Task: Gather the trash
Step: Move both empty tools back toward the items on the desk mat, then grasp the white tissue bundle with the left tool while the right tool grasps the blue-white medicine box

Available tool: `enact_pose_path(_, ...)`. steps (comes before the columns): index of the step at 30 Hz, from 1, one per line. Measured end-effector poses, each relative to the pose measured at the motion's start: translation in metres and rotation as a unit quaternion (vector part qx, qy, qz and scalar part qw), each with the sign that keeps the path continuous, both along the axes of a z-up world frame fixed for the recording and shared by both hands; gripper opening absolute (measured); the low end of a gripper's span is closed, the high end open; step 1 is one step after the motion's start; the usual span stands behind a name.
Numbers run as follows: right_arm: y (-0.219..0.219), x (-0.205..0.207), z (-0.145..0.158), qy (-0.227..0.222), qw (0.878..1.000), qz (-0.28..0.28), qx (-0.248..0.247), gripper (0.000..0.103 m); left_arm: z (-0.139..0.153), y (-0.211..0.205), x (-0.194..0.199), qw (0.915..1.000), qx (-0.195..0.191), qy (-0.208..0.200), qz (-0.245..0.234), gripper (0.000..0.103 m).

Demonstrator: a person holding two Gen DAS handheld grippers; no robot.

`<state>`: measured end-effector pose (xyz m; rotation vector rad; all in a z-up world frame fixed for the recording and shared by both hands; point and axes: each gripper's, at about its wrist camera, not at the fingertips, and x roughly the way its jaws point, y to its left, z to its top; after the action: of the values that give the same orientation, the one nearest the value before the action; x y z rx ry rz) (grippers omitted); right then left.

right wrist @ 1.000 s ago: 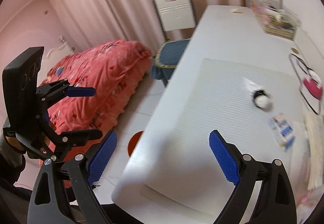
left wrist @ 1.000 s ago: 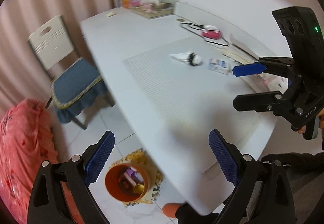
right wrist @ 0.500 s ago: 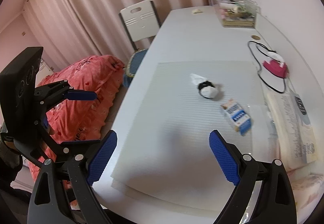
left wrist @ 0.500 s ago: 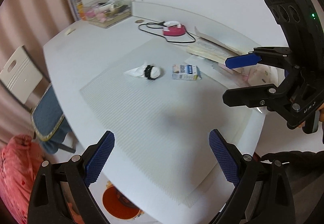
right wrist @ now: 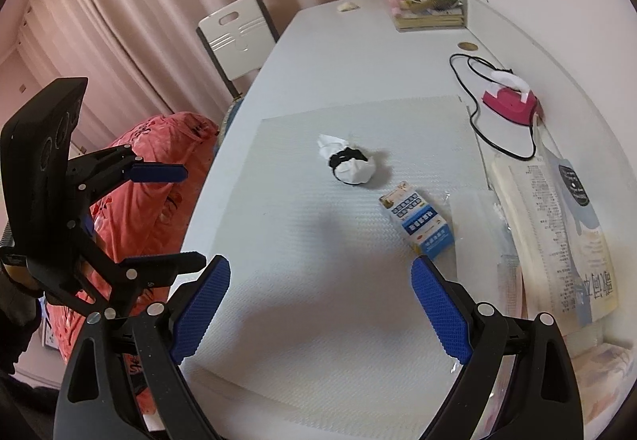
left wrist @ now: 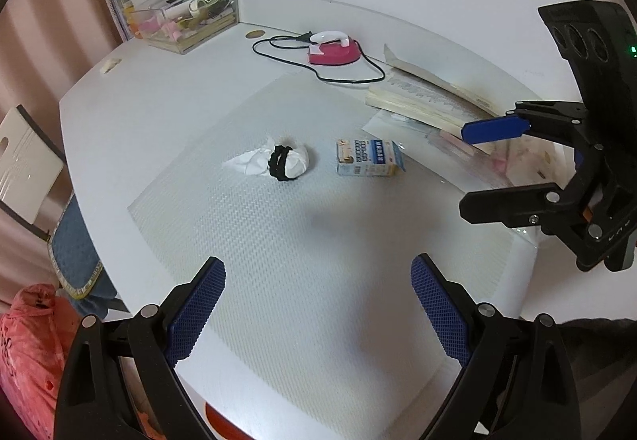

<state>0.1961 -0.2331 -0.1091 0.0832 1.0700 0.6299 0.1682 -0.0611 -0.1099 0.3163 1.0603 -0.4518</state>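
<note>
A crumpled white tissue with a black hair tie around it [left wrist: 284, 161] lies on the ribbed mat [left wrist: 302, 241] in the middle of the white table; it also shows in the right wrist view [right wrist: 352, 166]. A small blue and white carton [left wrist: 368, 157] lies to its right, also seen in the right wrist view [right wrist: 418, 219]. My left gripper [left wrist: 318, 314] is open and empty above the mat's near part. My right gripper [right wrist: 320, 312] is open and empty, also over the near mat. An orange bin [left wrist: 227, 426] peeks out under the table's front edge.
A pink iron with a black cord [left wrist: 334, 49] and stacked books and papers [left wrist: 430, 97] lie at the table's right. A clear box of clutter [left wrist: 187, 18] stands at the far corner. A white chair [right wrist: 239, 30] and a red blanket [right wrist: 147, 177] are left of the table.
Both grippers have swung from the table's left edge and floor toward the table's middle and moved closer. The tissue and carton now lie straight ahead. Both stay open.
</note>
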Motion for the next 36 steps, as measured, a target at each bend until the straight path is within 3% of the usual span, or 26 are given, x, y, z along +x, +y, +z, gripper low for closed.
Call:
enact_pose_path(6,0.006,0.023,-0.014,-0.004,1.000,-0.002,-0.009,0.091,-0.012,0.000,0.026,0.9998,0.001,-0.003,-0.021,0.093)
enact_pose_path(12,0.023,0.047,-0.035,-0.031,0.998,0.012,-0.059,0.091,-0.030,0.001,0.071,0.9985,0.010,-0.022,-0.050,0.093)
enact_pose_path(14,0.026,0.056,-0.044,-0.030,0.997,0.014,-0.071,0.085,-0.037,0.001,0.086,0.9983,0.005,-0.023,-0.053,0.093)
enact_pose_path(22,0.018,0.082,-0.079,-0.007,0.995,-0.003,-0.098,0.085,-0.077,-0.014,0.126,0.9971,0.003,0.009,-0.075,0.093)
enact_pose_path(25,0.014,0.087,-0.089,0.004,0.995,-0.005,-0.097,0.076,-0.086,-0.021,0.130,0.9958,0.008,0.010,-0.090,0.093)
enact_pose_path(31,0.011,0.092,-0.105,0.016,0.995,0.000,-0.099,0.075,-0.102,-0.026,0.144,0.9951,0.007,0.020,-0.096,0.093)
enact_pose_path(34,0.011,0.095,-0.116,0.022,0.994,0.002,-0.106,0.057,-0.109,-0.026,0.148,0.9953,-0.001,0.027,-0.093,0.093)
enact_pose_path(36,0.011,0.095,-0.118,0.019,0.994,0.003,-0.108,0.055,-0.113,-0.026,0.148,0.9956,-0.005,0.031,-0.089,0.093)
